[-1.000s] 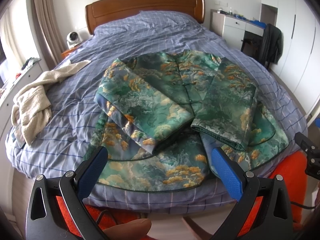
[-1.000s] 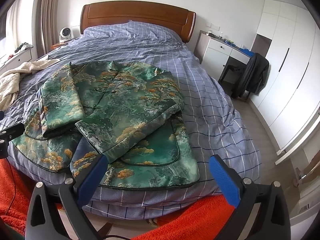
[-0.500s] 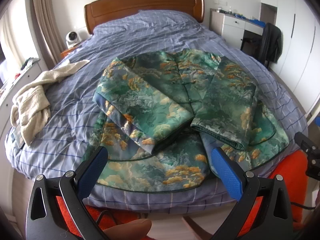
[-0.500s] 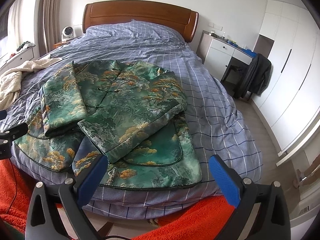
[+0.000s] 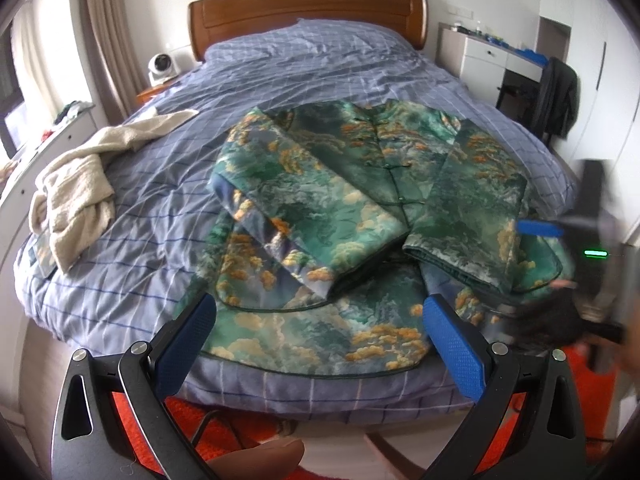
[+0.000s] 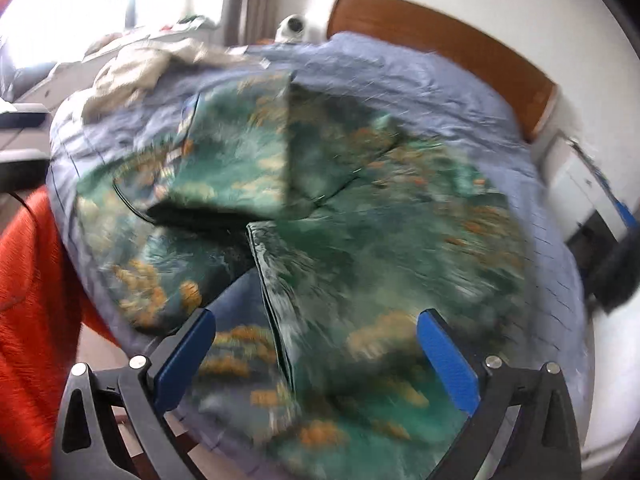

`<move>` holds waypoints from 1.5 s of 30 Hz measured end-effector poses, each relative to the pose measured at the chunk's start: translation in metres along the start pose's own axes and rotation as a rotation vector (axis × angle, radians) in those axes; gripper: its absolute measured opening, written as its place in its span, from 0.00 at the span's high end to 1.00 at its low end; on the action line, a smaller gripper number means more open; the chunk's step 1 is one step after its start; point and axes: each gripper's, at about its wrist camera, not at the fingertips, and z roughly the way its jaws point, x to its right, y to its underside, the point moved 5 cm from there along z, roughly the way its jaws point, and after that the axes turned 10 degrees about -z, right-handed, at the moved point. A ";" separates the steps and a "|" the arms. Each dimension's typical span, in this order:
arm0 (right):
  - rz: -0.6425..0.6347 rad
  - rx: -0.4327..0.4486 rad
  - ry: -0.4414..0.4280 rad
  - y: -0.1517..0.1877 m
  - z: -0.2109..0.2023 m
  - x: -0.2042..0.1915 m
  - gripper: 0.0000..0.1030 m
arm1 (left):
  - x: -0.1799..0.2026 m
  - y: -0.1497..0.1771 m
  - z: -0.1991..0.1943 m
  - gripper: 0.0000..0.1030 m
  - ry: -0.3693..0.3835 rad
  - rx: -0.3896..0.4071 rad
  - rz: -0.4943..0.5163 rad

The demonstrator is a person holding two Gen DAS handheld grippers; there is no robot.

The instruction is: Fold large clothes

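A green patterned jacket (image 5: 360, 208) with orange and cream motifs lies flat on the bed, both sleeves folded in across its front. My left gripper (image 5: 320, 340) is open and empty, held above the jacket's near hem. My right gripper (image 6: 316, 352) is open and empty, low over the jacket's (image 6: 360, 240) right sleeve and hem; its view is blurred. It also shows in the left wrist view (image 5: 540, 228) as a blurred blue pad over the right sleeve.
The bed has a blue checked cover (image 5: 140, 240) and a wooden headboard (image 5: 308, 12). A cream towel (image 5: 76, 188) lies at the bed's left edge. A white dresser (image 5: 488, 56) and a chair with a dark garment (image 5: 556, 96) stand right. Orange fabric (image 6: 32, 300) hangs below.
My right gripper has swung quickly left and down onto the jacket's right side. My left gripper has barely moved.
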 end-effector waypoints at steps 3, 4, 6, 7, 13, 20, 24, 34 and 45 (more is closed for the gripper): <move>-0.022 -0.075 0.028 0.003 0.048 0.000 0.04 | -0.012 0.002 0.000 0.00 -0.023 0.003 -0.029; -0.010 -0.110 0.031 0.008 0.063 0.003 0.17 | -0.016 0.003 0.000 0.00 -0.031 0.002 -0.036; 0.059 -0.092 0.009 0.012 0.061 0.010 0.57 | -0.024 0.006 0.004 0.00 -0.052 0.001 -0.046; 0.096 -0.070 -0.009 0.012 0.052 0.014 0.88 | -0.027 0.007 0.007 0.00 -0.060 -0.003 -0.045; 0.343 0.137 0.127 0.010 -0.080 0.107 0.88 | -0.024 0.004 0.020 0.00 -0.023 -0.014 0.014; 0.497 0.067 0.613 0.097 -0.185 0.289 0.77 | -0.019 -0.020 0.032 0.00 -0.023 0.031 0.084; 0.569 -0.208 0.892 0.180 -0.177 0.358 0.49 | -0.028 -0.034 0.052 0.00 -0.027 -0.007 0.136; 0.825 -0.007 0.552 0.210 -0.159 0.174 0.46 | 0.029 -0.016 0.128 0.00 0.175 -0.181 0.606; 0.716 0.136 0.318 0.107 -0.130 0.105 0.46 | 0.021 -0.038 0.184 0.89 0.353 -0.349 0.425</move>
